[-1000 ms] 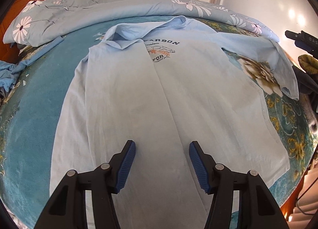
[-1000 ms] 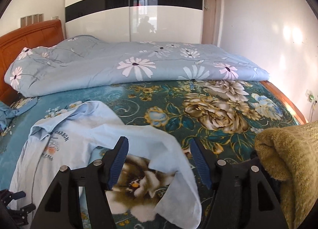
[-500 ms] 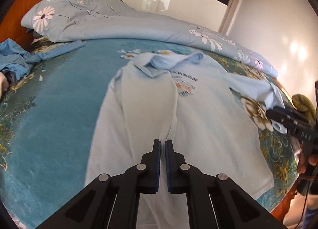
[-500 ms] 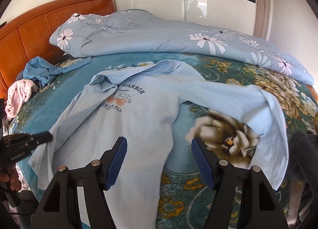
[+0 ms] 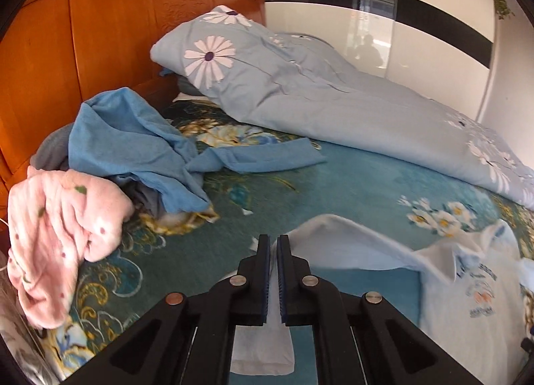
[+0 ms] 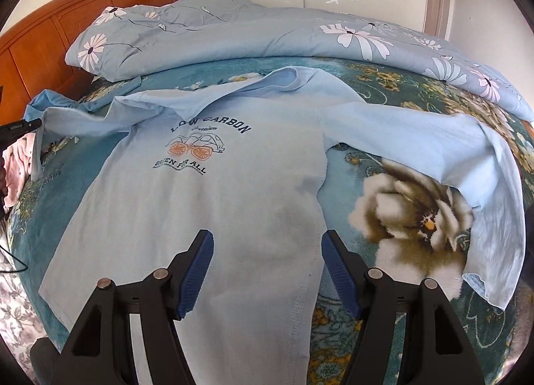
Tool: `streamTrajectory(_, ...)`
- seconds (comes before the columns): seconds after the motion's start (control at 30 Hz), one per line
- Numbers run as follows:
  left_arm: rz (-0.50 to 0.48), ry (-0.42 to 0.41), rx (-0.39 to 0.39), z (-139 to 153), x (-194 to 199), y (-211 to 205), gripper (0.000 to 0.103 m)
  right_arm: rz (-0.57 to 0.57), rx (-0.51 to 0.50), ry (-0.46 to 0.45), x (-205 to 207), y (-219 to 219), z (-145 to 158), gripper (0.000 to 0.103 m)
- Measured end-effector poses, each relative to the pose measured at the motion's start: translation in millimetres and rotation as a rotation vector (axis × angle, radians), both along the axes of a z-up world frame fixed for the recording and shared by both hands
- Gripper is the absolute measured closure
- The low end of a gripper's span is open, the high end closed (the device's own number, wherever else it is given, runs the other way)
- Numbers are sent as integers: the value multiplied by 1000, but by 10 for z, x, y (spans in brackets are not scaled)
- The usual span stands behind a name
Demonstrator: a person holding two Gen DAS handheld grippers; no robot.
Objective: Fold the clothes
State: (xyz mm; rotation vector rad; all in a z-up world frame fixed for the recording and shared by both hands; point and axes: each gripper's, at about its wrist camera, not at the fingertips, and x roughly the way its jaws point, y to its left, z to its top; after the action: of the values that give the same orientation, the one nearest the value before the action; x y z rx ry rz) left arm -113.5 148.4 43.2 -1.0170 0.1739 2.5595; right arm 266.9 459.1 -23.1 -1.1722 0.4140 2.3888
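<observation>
The pale blue T-shirt [image 6: 213, 204] lies print-up on the bed [image 6: 417, 345], its right-hand sleeve [image 6: 434, 138] spread out flat. The left tool [image 5: 273, 271] is clamped on the cloth of the other sleeve [image 5: 337, 244], holding it up off the bedspread; the right tool [image 6: 267, 271] hovers with its jaws wide apart above the hem, gripping nothing. To do the sleeve well (it sags where it hangs), I judge the grip should keep the cloth taut and lay it straight, without dragging the body askew
</observation>
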Motion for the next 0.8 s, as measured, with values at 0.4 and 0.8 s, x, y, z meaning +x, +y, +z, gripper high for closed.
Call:
streamTrajectory(0.4,-197,-67,28,-205,-166,353,102,-25,-13,17,-399,513,24,34)
streamTrajectory(0.8,-881,-15,-264,-537,1341,2023,39,-22,41,-62,-1201,1555,102,34)
